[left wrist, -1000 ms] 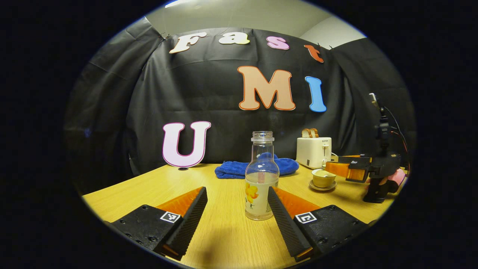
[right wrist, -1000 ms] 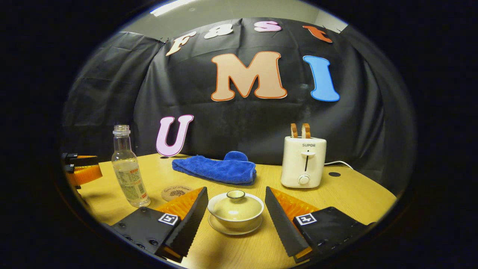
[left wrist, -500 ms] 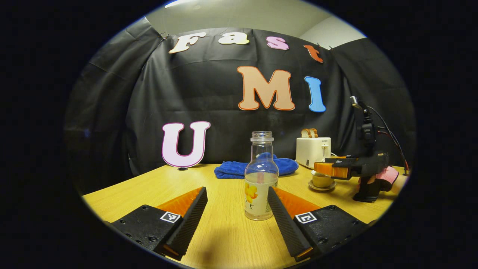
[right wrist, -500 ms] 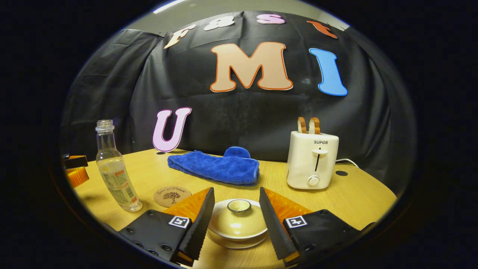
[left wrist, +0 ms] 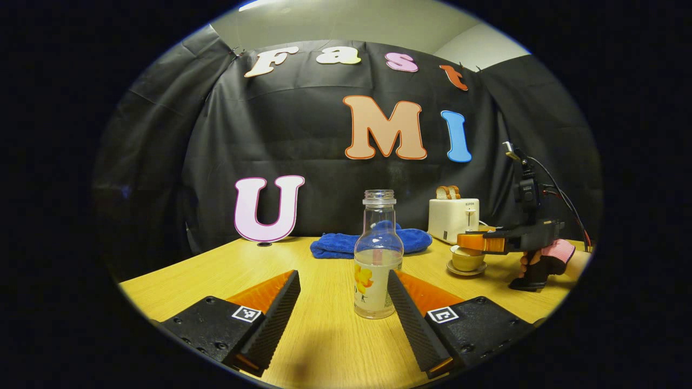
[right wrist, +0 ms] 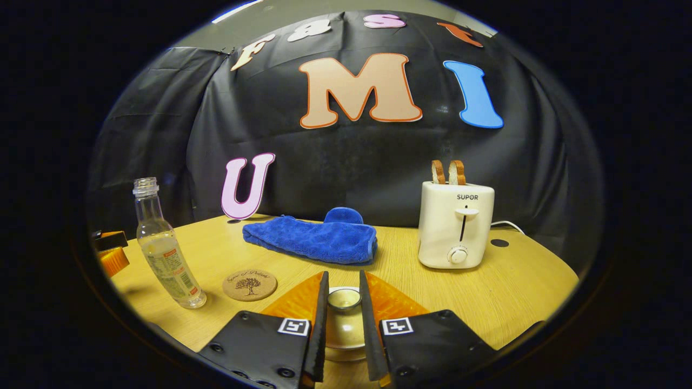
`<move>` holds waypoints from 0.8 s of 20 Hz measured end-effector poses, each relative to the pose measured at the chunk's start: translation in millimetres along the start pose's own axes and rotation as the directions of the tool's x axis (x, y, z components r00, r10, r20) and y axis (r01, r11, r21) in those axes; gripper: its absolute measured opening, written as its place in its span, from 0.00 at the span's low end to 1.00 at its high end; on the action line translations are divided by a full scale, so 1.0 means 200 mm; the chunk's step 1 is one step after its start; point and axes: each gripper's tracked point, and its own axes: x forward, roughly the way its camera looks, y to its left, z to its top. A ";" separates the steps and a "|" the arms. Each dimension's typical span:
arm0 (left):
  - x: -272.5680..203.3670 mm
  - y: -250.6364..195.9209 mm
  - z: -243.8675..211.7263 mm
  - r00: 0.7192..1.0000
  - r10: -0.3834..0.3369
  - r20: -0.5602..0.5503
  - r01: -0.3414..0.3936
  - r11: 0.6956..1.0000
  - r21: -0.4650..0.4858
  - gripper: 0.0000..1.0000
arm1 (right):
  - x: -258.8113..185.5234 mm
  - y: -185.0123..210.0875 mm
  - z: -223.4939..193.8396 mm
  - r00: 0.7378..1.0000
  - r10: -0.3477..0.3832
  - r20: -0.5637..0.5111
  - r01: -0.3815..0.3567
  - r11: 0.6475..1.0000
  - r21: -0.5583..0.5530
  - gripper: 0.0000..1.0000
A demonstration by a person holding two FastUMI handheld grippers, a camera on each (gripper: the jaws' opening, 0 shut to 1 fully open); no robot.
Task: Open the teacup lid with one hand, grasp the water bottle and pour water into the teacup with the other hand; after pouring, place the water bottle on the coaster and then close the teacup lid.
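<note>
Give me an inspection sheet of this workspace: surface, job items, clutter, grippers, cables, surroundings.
Surface: wooden table, a dark hole near the toaster.
Job's things: water bottle upright, uncapped, partly filled; teacup on its saucer with lid on; coaster bare, beside the bottle.
Clutter: blue towel; toaster with two bread slices.
Grippers: left gripper open, one finger beside the bottle, not gripping; right gripper closed in around the lid knob, contact not certain.
Cables: white cord behind the toaster; wires on the right gripper's mast.
Surroundings: black cloth wall.

Right gripper (right wrist: pixel 344 324) astride lid knob (right wrist: pixel 344 298)
</note>
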 end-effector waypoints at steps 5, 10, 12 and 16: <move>0.00 0.00 0.00 1.000 0.000 0.000 0.000 1.000 0.000 0.95 | -0.02 0.02 0.03 0.999 0.009 0.042 -0.009 1.000 -0.018 0.30; 0.00 -0.04 0.00 0.999 -0.038 0.003 0.038 0.999 -0.001 0.95 | -0.07 -0.03 0.05 0.996 -0.023 0.088 0.021 1.000 0.016 0.29; 0.01 -0.06 0.00 0.998 -0.056 0.003 0.056 0.998 -0.001 0.95 | -0.11 -0.04 0.06 0.995 -0.033 0.098 0.033 0.999 0.007 0.29; 0.02 -0.09 -0.01 0.996 -0.092 0.000 0.092 0.996 0.000 0.95 | -0.19 -0.06 0.06 0.993 -0.056 0.106 0.055 0.998 0.016 0.29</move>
